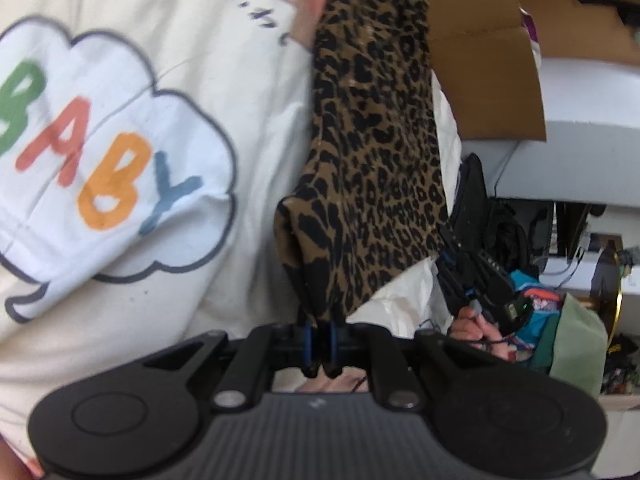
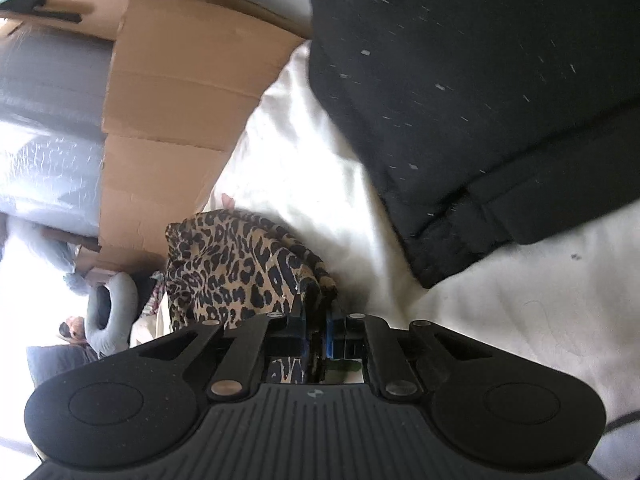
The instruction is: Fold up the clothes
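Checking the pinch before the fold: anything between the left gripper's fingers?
Yes. In the left wrist view the left gripper has its fingers closed on an edge of the leopard-print garment, which runs up and away from them.

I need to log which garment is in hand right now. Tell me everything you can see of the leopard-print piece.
The leopard-print garment is thin, soft-looking fabric, tan-brown with black spots. It hangs bunched and creased, not flat. The left gripper is shut on one edge; the right gripper is shut on another part. It drapes in front of the cream BABY shirt, with a cardboard box behind it.
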Tool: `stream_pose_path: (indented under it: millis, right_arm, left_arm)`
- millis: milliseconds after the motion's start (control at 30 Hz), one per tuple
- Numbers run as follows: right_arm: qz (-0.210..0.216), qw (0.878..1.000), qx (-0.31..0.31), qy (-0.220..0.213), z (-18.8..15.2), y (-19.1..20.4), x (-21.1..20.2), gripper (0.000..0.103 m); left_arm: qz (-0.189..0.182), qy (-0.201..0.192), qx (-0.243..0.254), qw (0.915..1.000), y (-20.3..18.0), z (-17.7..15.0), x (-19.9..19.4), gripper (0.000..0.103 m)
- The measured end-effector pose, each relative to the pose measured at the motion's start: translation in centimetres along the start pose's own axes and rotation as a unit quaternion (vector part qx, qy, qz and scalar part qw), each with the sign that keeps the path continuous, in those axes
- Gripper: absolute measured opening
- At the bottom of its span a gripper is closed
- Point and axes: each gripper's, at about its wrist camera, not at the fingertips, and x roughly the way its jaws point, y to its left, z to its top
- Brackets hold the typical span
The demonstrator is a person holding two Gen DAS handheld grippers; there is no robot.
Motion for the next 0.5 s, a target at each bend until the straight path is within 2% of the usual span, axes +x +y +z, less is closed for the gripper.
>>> stream_pose_path:
  millis: [267, 500]
  right_arm:
    - [-0.009, 1.000, -0.005, 0.022, -1.2, 1.8, -1.2, 0.006]
    - [0.008, 0.997, -0.006, 0.078, -3.6, 2.6, -1.7, 0.006]
  left_arm:
    - [0.030, -0.008, 0.026, 0.9992, -2.0, 0.7, -3.5, 0.008]
    - [0.067, -0.023, 0.045, 0.9965, -3.2, 1.0, -7.5, 0.008]
